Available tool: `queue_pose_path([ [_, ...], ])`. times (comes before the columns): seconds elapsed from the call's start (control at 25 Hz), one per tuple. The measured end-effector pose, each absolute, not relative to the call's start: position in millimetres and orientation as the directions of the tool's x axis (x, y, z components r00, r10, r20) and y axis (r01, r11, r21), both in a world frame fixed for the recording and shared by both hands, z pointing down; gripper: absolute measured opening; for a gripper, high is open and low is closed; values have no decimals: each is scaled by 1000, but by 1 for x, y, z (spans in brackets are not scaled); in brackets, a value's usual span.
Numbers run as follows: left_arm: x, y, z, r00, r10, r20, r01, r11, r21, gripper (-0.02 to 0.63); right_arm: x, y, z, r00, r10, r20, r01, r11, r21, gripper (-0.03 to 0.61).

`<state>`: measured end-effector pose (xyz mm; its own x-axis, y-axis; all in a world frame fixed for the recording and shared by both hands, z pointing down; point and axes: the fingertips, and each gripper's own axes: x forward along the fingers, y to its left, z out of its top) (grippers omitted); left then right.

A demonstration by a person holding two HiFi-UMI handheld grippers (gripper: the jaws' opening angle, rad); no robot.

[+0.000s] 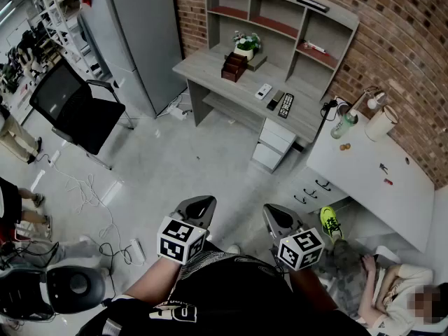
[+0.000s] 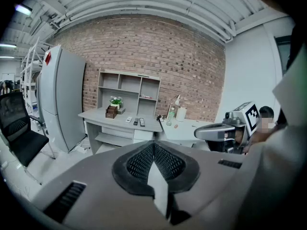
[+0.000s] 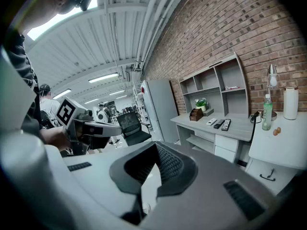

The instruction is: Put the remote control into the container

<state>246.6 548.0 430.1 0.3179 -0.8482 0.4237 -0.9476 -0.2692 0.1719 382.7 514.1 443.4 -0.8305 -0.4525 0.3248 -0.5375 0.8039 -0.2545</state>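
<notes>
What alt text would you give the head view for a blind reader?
Looking down from a person's head: a left gripper and right gripper held out over a grey floor, nothing in either. Ahead, a grey desk against a brick wall carries three remote controls, a brown wooden box and a potted plant.

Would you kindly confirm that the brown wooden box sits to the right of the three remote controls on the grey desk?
Not quite: the brown wooden box sits to the left of the three remote controls on the grey desk, as the head view shows.
</notes>
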Motion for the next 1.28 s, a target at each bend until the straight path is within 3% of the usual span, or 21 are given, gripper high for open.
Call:
queue_pose_path([
  [0.72, 247, 529, 432, 318, -838, 443, -945, -242, 222, 6, 375, 499, 439, -869, -434, 239, -494, 793, -356, 8],
  [1.28, 217, 512, 450, 294, -813, 502, -954, -219, 203, 6, 343, 480, 470, -862, -393, 321, -498, 777, -385, 8],
])
